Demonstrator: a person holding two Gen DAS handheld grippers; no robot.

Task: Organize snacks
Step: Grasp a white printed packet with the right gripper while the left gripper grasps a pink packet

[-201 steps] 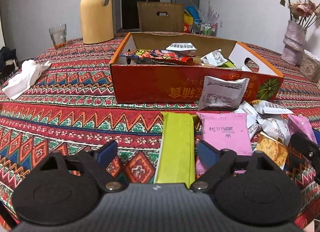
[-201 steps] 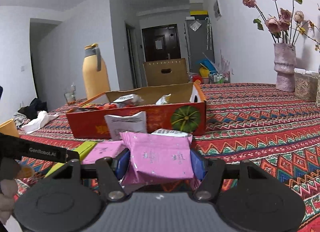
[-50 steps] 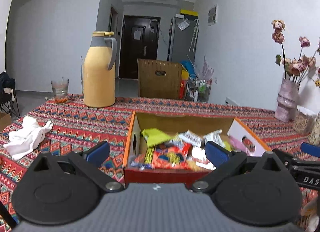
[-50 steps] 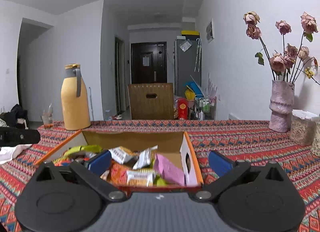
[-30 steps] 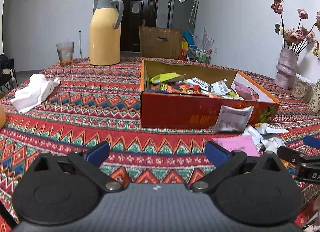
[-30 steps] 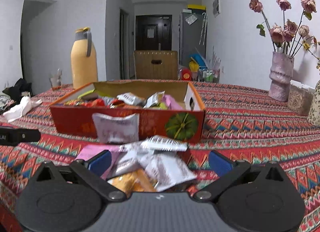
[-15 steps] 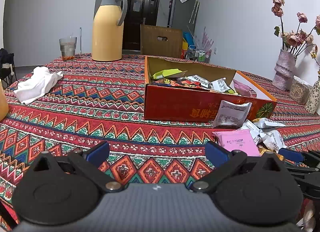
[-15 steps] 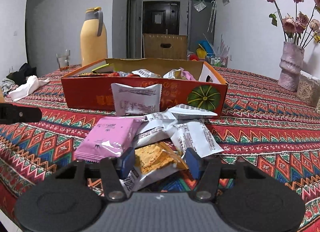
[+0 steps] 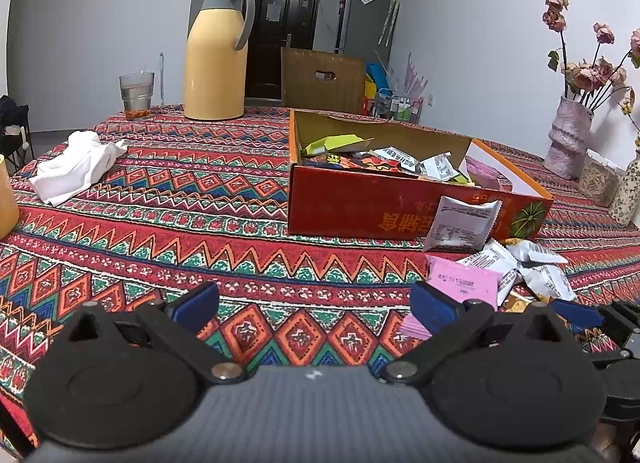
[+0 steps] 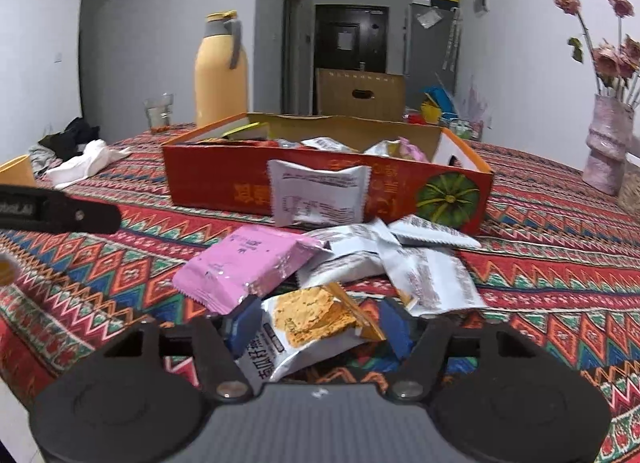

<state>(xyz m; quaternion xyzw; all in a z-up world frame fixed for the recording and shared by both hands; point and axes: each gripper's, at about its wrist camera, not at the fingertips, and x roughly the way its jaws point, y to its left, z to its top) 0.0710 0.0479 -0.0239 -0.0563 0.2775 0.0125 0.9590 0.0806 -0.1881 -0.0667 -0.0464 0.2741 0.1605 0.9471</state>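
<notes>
Since the view of 1 second ago, we find the right gripper [image 10: 316, 331] lower and closer over the loose pile, and the orange cracker packet [image 10: 308, 327] now sits between its blue pads. We record the jaws as opening at this moment; the packet lies between them, tilted, its printed white end toward the camera. Whether the pads press its sides we cannot tell from this view.

We note the packet's long axis runs roughly along the gripper's pointing line, slanting a little to the left, so the pads face its 2 long edges. The pink packet [image 10: 248, 267] lies just beside it on the left, and 3 or more white packets [image 10: 432, 283] lie just beyond on the right.

We place the red snack box [image 10: 240, 179] farther ahead on the patterned tablecloth [image 10: 560, 263], with 1 white packet [image 10: 320, 193] leaning on its front wall.

We find the left gripper [image 9: 316, 303] spread wide and empty above bare cloth, well left of the pile. We judge the right hand nearer to both packet and box.
</notes>
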